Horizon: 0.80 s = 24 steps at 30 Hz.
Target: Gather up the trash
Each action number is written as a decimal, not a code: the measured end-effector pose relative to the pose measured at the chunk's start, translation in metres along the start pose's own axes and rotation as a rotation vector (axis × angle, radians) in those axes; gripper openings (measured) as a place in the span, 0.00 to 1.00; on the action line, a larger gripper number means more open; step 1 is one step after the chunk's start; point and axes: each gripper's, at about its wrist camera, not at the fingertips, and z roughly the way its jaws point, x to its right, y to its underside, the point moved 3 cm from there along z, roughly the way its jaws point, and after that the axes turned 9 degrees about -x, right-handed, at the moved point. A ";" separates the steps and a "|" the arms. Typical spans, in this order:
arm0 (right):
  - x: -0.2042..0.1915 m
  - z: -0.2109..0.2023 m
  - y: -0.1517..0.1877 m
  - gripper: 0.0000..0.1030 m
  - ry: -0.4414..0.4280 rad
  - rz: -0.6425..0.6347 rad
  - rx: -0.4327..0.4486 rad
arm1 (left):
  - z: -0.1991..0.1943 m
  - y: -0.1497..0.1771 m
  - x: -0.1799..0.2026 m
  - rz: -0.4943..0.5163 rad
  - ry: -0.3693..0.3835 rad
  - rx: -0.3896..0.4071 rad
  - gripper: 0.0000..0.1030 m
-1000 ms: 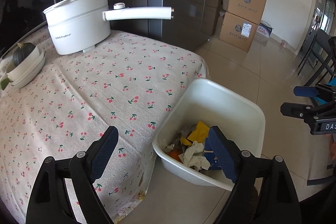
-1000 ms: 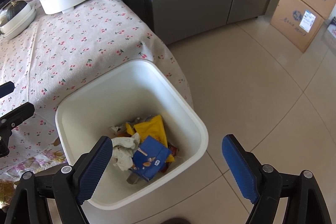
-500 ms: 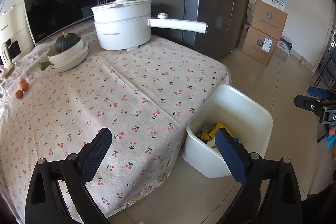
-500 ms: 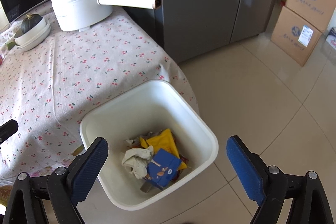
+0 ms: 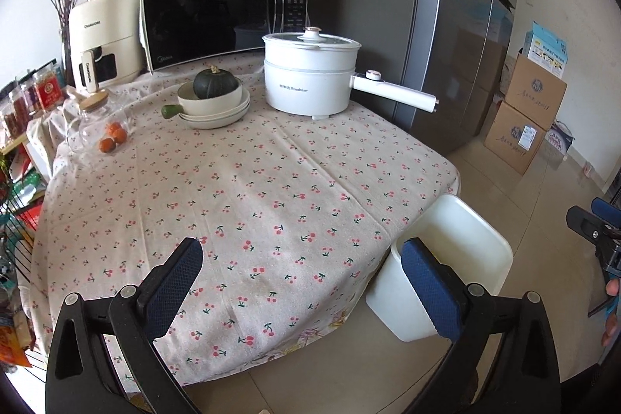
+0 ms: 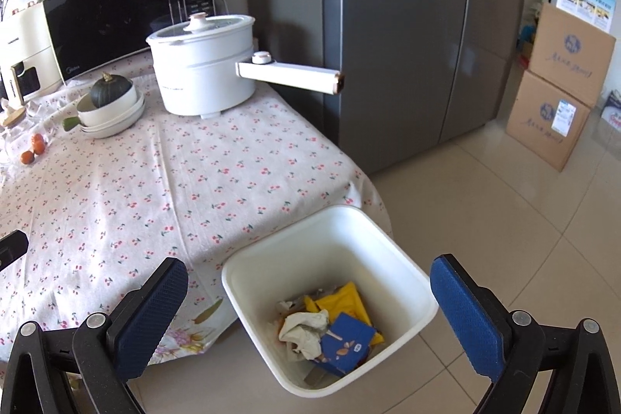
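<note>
Left wrist view hides bin (image 5: 477,239) contents; both hand-held grippers (image 5: 302,282) (image 6: 310,301) released, empty.

Bin (image 6: 330,231) mouth unobstructed (pot handle (image 6: 289,74) overhangs table edge).

A white electric pot (image 5: 310,80) and microwave (image 5: 221,14) stand on the cherry-print tablecloth (image 5: 240,204).

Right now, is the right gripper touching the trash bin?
Apart. The right wrist view shows the right gripper open and empty above the bin, with floor and tablecloth visible between each finger and the rim.
</note>
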 end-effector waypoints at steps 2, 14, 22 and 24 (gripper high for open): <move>-0.008 -0.007 0.003 0.99 0.004 -0.006 0.026 | -0.009 0.004 -0.005 0.003 -0.025 0.017 1.00; -0.046 -0.032 0.011 0.99 0.076 -0.106 0.178 | -0.051 0.027 -0.028 -0.035 -0.124 0.164 1.00; -0.058 -0.033 0.014 0.99 0.057 -0.116 0.206 | -0.055 0.029 -0.027 -0.031 -0.104 0.179 1.00; -0.061 -0.035 0.015 0.99 0.057 -0.126 0.221 | -0.056 0.029 -0.026 -0.026 -0.095 0.187 1.00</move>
